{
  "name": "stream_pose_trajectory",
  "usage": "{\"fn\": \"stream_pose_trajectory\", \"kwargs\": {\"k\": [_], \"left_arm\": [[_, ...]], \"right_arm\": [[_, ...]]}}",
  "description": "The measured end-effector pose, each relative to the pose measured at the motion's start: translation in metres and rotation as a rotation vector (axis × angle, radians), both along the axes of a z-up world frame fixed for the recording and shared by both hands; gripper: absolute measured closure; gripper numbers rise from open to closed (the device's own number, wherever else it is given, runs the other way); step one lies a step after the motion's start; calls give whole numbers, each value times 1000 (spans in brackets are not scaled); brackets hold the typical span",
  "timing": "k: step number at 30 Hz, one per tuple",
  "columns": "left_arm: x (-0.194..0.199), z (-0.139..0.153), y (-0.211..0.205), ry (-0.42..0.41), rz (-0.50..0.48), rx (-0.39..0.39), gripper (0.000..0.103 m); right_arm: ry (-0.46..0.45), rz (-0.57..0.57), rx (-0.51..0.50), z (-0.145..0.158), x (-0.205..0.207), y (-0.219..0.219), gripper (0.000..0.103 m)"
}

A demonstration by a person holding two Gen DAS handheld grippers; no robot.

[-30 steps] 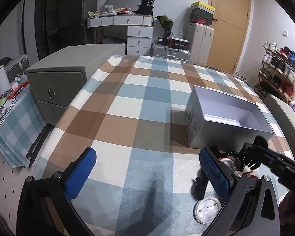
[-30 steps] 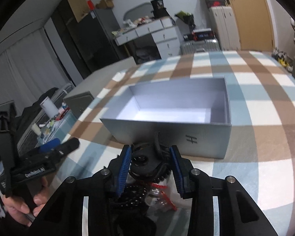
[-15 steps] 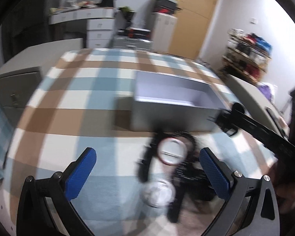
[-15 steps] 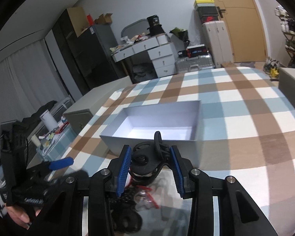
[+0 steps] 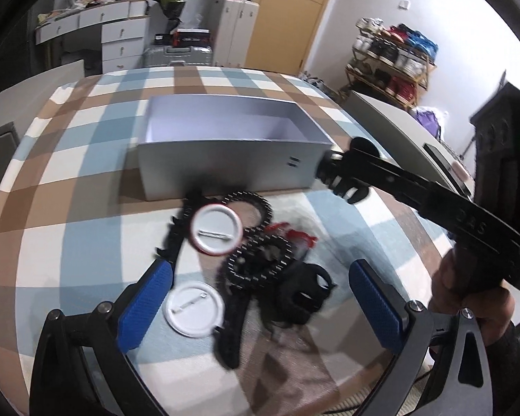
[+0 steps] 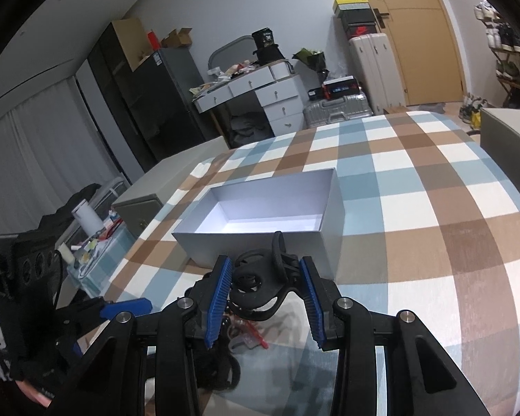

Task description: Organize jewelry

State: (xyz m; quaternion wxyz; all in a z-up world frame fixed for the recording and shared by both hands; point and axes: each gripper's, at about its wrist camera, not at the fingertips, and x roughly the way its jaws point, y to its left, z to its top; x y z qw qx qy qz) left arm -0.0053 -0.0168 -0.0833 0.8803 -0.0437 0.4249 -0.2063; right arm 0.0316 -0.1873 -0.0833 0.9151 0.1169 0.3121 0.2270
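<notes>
The gray box (image 6: 260, 239) sits open on the checked cloth of the desk (image 6: 433, 215), and everything else is placed from it. Just in front of its near wall the right gripper (image 6: 265, 294) is closed on a black hair clip (image 6: 260, 284), its blue pads pressing the clip's sides and holding it above the cloth.

In front of the box, on the cloth, lies the pile of jewelry: a red-rimmed round pin badge (image 5: 215, 229) closest to the box, a black beaded bracelet (image 5: 260, 263) beside it, a red piece (image 5: 294, 235) just past that, and a plain white badge (image 5: 195, 308) farther from the box.

The left gripper (image 5: 260, 305) hovers over this pile with its jaws wide apart, holding nothing.
</notes>
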Motion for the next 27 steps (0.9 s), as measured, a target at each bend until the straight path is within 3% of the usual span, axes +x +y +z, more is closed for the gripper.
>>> {"fn": "stream_pose_trajectory", "kwargs": {"k": [2, 4, 6, 8, 12, 21, 27], "left_arm": [[-4, 1, -6, 1, -18, 4, 5], [-7, 1, -15, 14, -60, 6, 16], [-7, -1, -20, 33, -83, -4, 16], [-6, -1, -22, 43, -82, -5, 17], [-1, -2, -27, 72, -80, -4, 28], [2, -8, -42, 87, -51, 71, 29], [4, -12, -48, 84, -26, 150, 55]], "right_arm": [[1, -3, 3, -1, -1, -2, 64], [2, -5, 5, -1, -1, -3, 64], [1, -9, 6, 0, -3, -5, 64], [-3, -15, 8, 0, -4, -8, 64], [-13, -26, 0, 1, -7, -11, 64], [-20, -38, 10, 0, -11, -18, 64], [-20, -52, 23, -2, -12, -25, 64]]}}
